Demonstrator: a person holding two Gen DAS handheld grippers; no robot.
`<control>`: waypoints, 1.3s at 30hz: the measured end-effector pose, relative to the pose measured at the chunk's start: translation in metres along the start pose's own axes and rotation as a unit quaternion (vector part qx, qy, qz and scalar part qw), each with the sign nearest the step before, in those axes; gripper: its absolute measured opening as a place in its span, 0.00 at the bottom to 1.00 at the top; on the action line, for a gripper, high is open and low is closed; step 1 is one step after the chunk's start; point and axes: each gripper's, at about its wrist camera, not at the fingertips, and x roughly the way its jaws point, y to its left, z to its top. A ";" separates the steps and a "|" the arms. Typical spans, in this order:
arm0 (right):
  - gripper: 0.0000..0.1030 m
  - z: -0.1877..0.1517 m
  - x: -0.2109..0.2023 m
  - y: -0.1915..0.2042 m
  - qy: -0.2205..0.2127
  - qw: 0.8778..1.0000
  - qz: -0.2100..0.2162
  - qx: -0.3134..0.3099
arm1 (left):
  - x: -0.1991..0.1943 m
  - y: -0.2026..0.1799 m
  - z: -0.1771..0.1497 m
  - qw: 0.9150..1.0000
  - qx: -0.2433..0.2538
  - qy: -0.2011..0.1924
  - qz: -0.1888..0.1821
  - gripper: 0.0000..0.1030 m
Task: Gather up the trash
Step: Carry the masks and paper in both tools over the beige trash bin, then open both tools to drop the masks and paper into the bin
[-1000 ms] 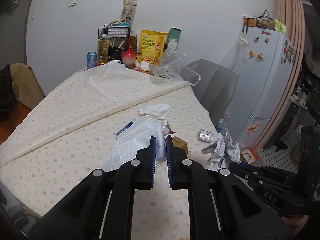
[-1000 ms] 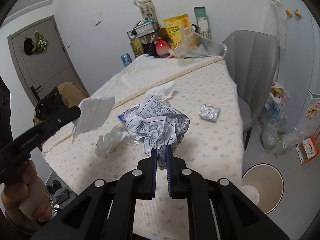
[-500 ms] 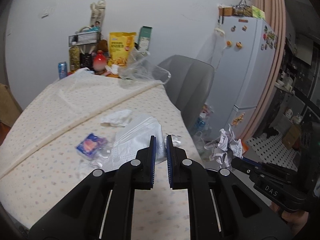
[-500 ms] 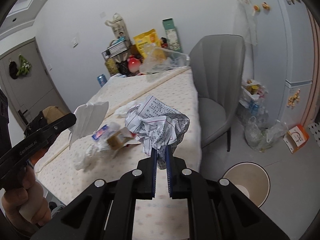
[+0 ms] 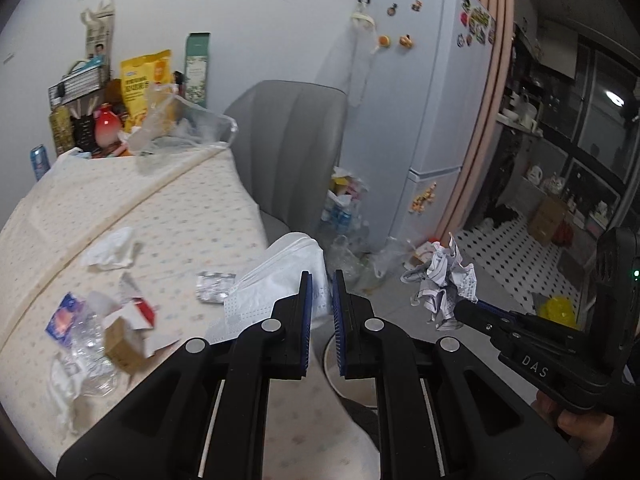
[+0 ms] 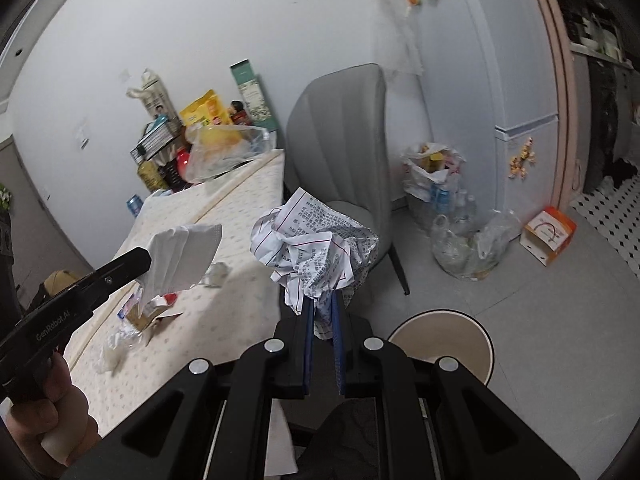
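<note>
A table under a cream dotted cloth [image 5: 168,216] carries loose litter: a crumpled white tissue [image 5: 110,246], a flattened silver foil pack [image 5: 214,286], a small brown torn-open cardboard box [image 5: 124,342], a crushed clear plastic bottle [image 5: 86,354]. At its far end stand a yellow snack bag [image 5: 146,80] and a clear plastic bag [image 5: 180,128]. A grey upholstered chair [image 6: 344,140] sits beside the table edge, between it and a pale fridge with magnets [image 5: 416,92]; bags of bottles [image 6: 440,188] lie on the floor by the fridge.

The left gripper [image 5: 320,292] is clamped on a white pleated face mask [image 5: 280,280], held off the table's near corner; the mask's long axis runs up and away from the fingers. The right gripper [image 6: 322,312] is clamped on a crumpled ball of printed white paper [image 6: 316,248], which bunches above the fingertips with no clear long axis, in the air past the table edge.

Only the right wrist view shows the round beige waste bin [image 6: 444,340] plainly, on the floor just right of and below the paper; in the left view its rim is mostly hidden behind the fingers. The left view alone shows the dark kitchen area with a black-and-white tiled floor [image 5: 516,248]
</note>
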 end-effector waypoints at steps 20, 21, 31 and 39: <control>0.12 -0.009 0.093 -0.125 0.062 0.991 -0.038 0.109 | 0.138 -0.087 0.015 0.994 0.036 0.085 -0.062 0.10; 0.16 -0.011 0.101 -0.129 0.069 0.991 -0.033 0.114 | 0.145 -0.089 0.013 0.993 0.036 0.092 -0.061 0.10; 0.61 -0.035 0.101 -0.180 0.072 0.978 -0.047 0.189 | 0.192 -0.100 -0.009 0.986 0.021 0.152 -0.063 0.10; 0.61 -0.044 0.059 -0.218 0.047 0.971 -0.079 0.222 | 0.224 -0.128 -0.031 0.977 0.027 0.197 -0.075 0.11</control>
